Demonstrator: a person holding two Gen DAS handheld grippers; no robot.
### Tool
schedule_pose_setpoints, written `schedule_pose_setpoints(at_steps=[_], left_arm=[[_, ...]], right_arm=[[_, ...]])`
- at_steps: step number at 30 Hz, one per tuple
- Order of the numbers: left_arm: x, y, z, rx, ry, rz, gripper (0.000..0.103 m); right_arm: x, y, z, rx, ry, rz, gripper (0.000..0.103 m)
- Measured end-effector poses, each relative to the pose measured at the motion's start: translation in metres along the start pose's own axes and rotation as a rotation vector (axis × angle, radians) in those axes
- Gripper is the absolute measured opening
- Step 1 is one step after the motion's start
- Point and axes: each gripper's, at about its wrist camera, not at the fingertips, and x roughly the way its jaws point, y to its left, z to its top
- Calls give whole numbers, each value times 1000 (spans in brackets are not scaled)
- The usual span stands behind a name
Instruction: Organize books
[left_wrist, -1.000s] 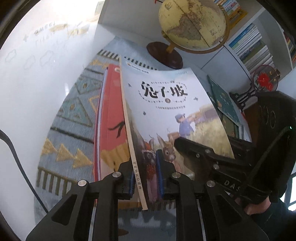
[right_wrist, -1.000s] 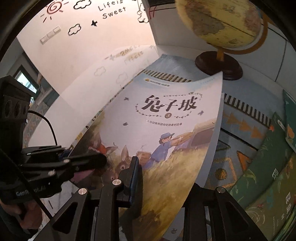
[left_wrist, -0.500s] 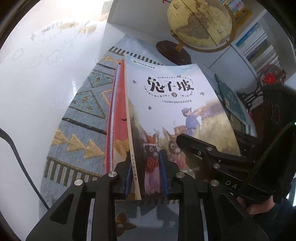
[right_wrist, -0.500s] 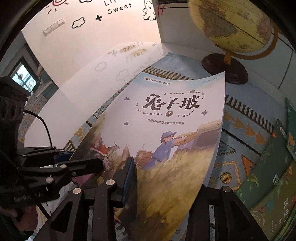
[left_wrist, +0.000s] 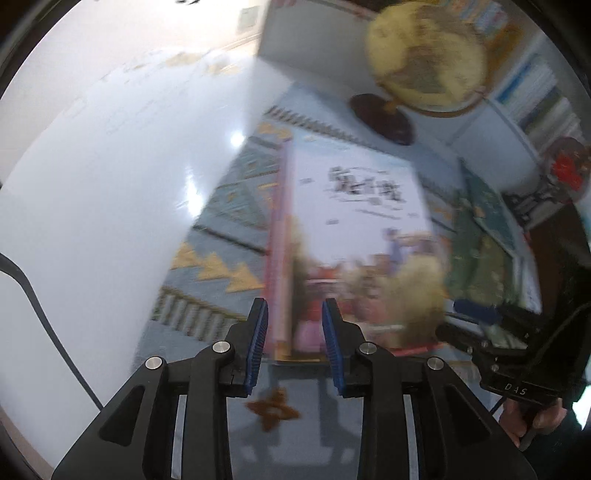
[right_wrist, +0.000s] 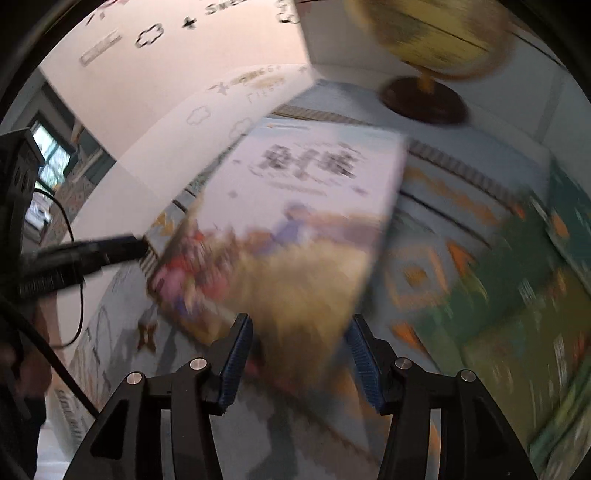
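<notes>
Lying flat at the centre of both views, the picture book (left_wrist: 354, 236) with the pale cover and dark title rests on top of a red book (left_wrist: 277, 258), whose edge shows along its left side in the left wrist view. Both sit on a patterned blue and yellow runner (left_wrist: 221, 236) spread over the white tabletop (left_wrist: 110, 184). Everything is smeared by motion blur.

The left hand-held gripper (left_wrist: 294, 334) has just been opening; its blue pads stand apart on either side of the books' near edge, with gaps showing, so nothing is pinched. The right hand-held gripper (right_wrist: 299, 354) has likewise just been opening and is spread wide, the picture book's near corner lying between its pads without contact.

Green books (right_wrist: 517, 295) lie to the right on the runner. A yellow globe (left_wrist: 424, 62) on a dark round base stands at the upper right, before a white bookshelf (left_wrist: 532, 99).
</notes>
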Motion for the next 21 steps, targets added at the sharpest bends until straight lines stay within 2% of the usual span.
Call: schedule_pose_setpoints(at_steps=[1, 2, 3, 4, 6, 9, 14, 18, 21], left_arm=[[-1, -10, 1, 21, 0, -7, 38], [-2, -22, 3, 43, 3, -13, 57], [-2, -42, 5, 75, 5, -27, 82], [-2, -57, 7, 96, -5, -41, 88], [-1, -92, 11, 149, -29, -95, 89], [11, -155, 20, 245, -23, -172, 89], [45, -261, 37, 424, -32, -221, 89], [70, -309, 46, 463, -12, -204, 88], [92, -329, 57, 476, -16, -177, 88]], right_arm=[[-10, -11, -12, 39, -4, 9, 52], [-22, -24, -24, 83, -10, 11, 52], [-31, -34, -33, 110, -18, 6, 52], [-44, -47, -45, 144, -34, -7, 52], [-69, -72, -66, 212, -65, -35, 52], [-111, -120, -94, 342, -129, -80, 52], [-173, -192, -110, 500, -254, -137, 52], [-204, -247, -106, 549, -307, -226, 53], [-205, -276, -93, 571, -308, -219, 54]])
